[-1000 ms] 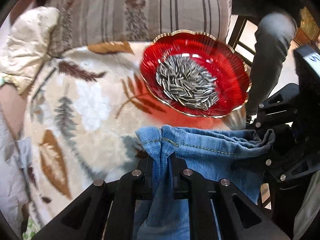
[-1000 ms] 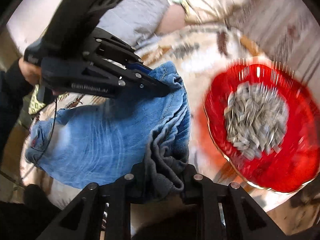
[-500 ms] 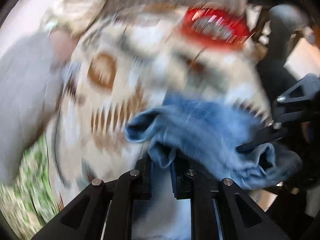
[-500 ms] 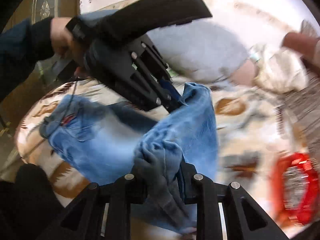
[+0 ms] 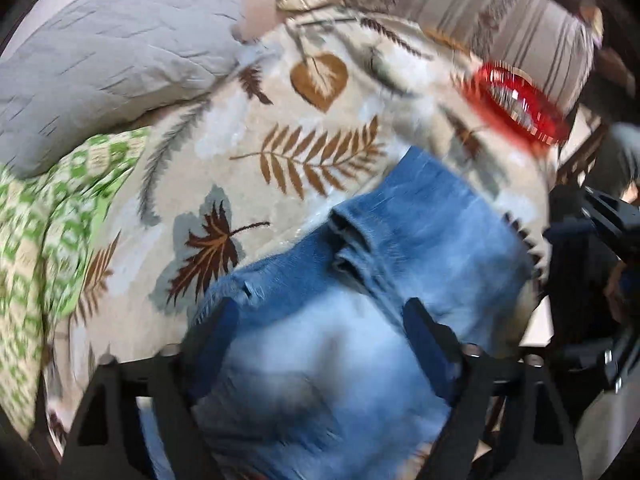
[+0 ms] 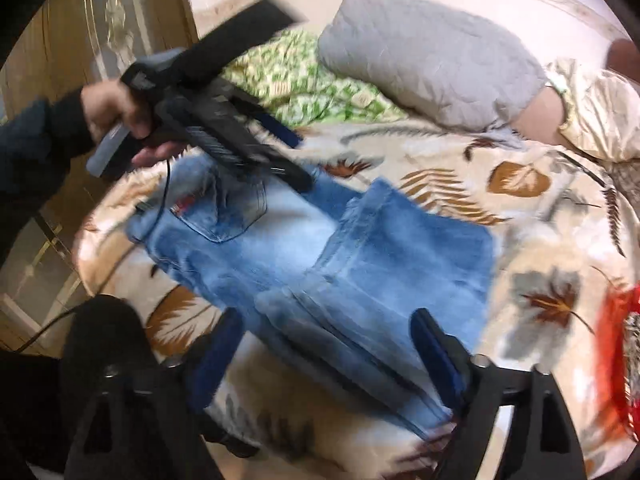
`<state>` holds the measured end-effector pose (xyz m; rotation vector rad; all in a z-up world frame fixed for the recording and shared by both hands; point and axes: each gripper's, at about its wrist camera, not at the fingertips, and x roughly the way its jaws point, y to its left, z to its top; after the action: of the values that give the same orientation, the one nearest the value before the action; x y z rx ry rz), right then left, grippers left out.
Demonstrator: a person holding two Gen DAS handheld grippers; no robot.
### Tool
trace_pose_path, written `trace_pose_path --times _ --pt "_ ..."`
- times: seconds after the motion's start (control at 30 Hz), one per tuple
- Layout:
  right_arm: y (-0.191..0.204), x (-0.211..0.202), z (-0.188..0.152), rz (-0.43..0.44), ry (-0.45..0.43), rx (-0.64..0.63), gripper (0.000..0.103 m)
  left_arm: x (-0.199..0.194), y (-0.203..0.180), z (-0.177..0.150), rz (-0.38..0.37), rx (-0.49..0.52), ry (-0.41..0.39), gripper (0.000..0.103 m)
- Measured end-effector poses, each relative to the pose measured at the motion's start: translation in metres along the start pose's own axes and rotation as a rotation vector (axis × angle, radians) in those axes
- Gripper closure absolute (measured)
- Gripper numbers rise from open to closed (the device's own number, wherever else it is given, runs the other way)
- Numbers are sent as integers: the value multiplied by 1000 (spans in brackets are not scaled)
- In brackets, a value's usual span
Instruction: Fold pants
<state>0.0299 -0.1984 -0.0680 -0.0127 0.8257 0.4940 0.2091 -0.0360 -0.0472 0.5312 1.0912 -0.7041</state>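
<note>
Left wrist view: a leaf-print blanket [image 5: 256, 184] covers the surface, with a grey pillow [image 5: 104, 60] and a green cloth [image 5: 52, 216] at its far left and a red bowl [image 5: 520, 104] at upper right. The jeans [image 5: 400, 264] lie folded on the blanket. The left gripper [image 5: 320, 320] hangs over them, fingers wide and opening, gripping nothing.

Right wrist view: the same blanket [image 6: 540, 248], with a wooden door [image 6: 80, 32] behind. The jeans [image 6: 320, 256] lie flat, legs doubled over. The right gripper [image 6: 324, 332] fingers are wide, opening, off the denim. A hand [image 6: 116, 120] holds the left gripper [image 6: 300, 160] above the waist end.
</note>
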Motion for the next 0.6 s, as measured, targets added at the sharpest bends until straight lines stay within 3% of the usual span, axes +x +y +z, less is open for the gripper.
trace_pose_path --times 0.17,0.3,0.4,0.5,0.6 --pt "-77 -2 12 19 33 204 8 5 -34 -9 -59 -178 45 16" --pt "-129 25 32 137 62 355 8 46 -51 -18 -66 -343 106 16" --pt "-143 57 51 168 98 376 9 79 -51 -34 -103 -469 178 16" --pt "-146 84 60 218 145 391 17 85 -58 -48 -74 -434 154 17" --pt "-150 114 59 195 214 391 27 83 -69 -54 -27 -356 138 21"
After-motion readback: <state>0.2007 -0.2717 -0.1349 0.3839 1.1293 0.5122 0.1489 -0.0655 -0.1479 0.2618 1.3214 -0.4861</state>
